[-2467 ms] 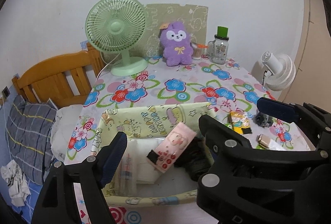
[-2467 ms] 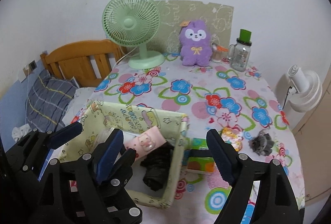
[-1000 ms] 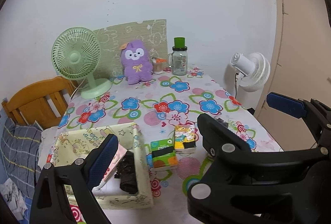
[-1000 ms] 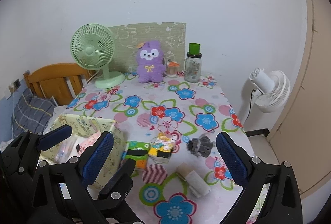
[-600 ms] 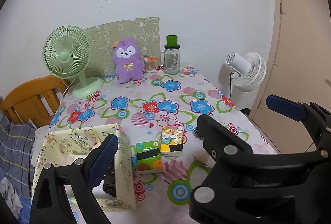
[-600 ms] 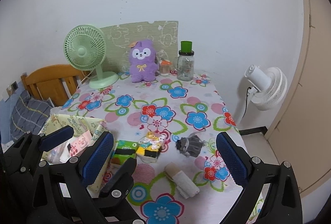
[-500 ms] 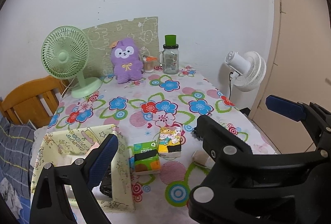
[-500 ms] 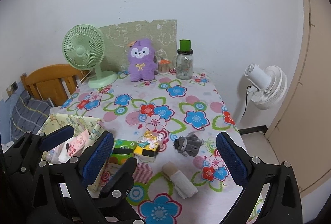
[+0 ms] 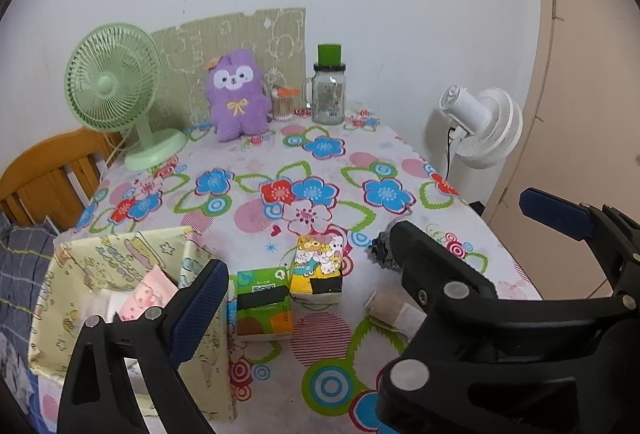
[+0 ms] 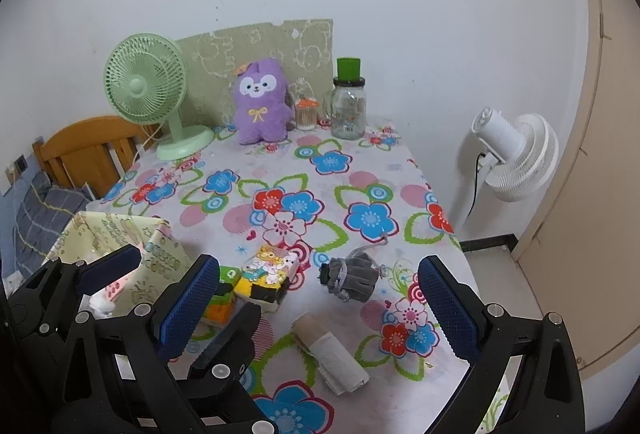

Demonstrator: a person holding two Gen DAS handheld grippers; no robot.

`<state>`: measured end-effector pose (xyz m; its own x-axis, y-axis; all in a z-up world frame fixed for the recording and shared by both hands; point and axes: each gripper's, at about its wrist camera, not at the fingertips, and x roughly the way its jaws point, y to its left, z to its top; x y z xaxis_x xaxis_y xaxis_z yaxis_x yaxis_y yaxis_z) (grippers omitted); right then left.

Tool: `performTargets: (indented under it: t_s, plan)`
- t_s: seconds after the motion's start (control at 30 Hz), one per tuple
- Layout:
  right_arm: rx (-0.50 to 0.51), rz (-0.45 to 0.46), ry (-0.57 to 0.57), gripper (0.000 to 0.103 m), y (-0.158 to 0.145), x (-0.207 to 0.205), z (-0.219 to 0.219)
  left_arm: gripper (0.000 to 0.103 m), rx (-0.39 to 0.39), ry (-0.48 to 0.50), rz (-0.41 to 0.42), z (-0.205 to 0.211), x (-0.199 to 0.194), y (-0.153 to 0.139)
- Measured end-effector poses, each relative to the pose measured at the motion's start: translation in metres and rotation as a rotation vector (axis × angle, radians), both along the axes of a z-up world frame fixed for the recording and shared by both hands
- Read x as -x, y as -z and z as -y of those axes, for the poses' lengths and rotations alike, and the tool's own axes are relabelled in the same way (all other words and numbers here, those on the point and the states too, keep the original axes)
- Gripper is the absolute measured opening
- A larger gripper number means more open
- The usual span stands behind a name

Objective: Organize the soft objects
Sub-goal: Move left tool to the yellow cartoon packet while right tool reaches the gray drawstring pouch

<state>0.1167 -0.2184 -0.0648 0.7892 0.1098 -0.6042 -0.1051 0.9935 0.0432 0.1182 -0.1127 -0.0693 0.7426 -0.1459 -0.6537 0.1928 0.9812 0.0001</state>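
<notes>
A yellow-green fabric box (image 9: 120,254) stands at the table's near left, with a pink pack (image 9: 148,294) inside. Right of it lie a green tissue pack (image 9: 262,302) and a yellow cartoon tissue pack (image 9: 318,270). Further right are a grey drawstring pouch (image 10: 352,278) and a white roll (image 10: 332,350). A purple plush (image 9: 236,93) sits at the back. My left gripper (image 9: 320,310) hangs open and empty above the packs. The right gripper (image 10: 318,308) is open too, over the roll and below the pouch. The two grippers overlap in both views.
The floral table (image 9: 320,153) carries a green desk fan (image 9: 108,93), a glass jar with a green lid (image 9: 329,93) and a small toothpick jar (image 9: 282,105) at the back. A white fan (image 10: 516,157) stands off the right edge. A wooden headboard (image 10: 88,149) and bedding lie left.
Both grippers have pulled back and swung right from above the box. The box now sits at the left, and the packs, pouch and roll have come into view. Both stay open.
</notes>
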Motion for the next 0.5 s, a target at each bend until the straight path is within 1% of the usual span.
performTargets:
  t_s: [0.17, 0.3, 0.5]
  plan:
    - [-0.004, -0.032, 0.019, 0.101, 0.015, -0.014, 0.007, 0.097, -0.004, 0.005, -0.028, 0.006, -0.015, 0.013]
    - [-0.011, -0.056, 0.032, 0.101, 0.024, -0.026, 0.014, 0.098, -0.014, 0.012, -0.027, 0.012, -0.026, 0.020]
    - [-0.014, -0.078, 0.046, 0.101, 0.036, -0.046, 0.022, 0.097, -0.004, 0.001, -0.050, 0.018, -0.046, 0.032]
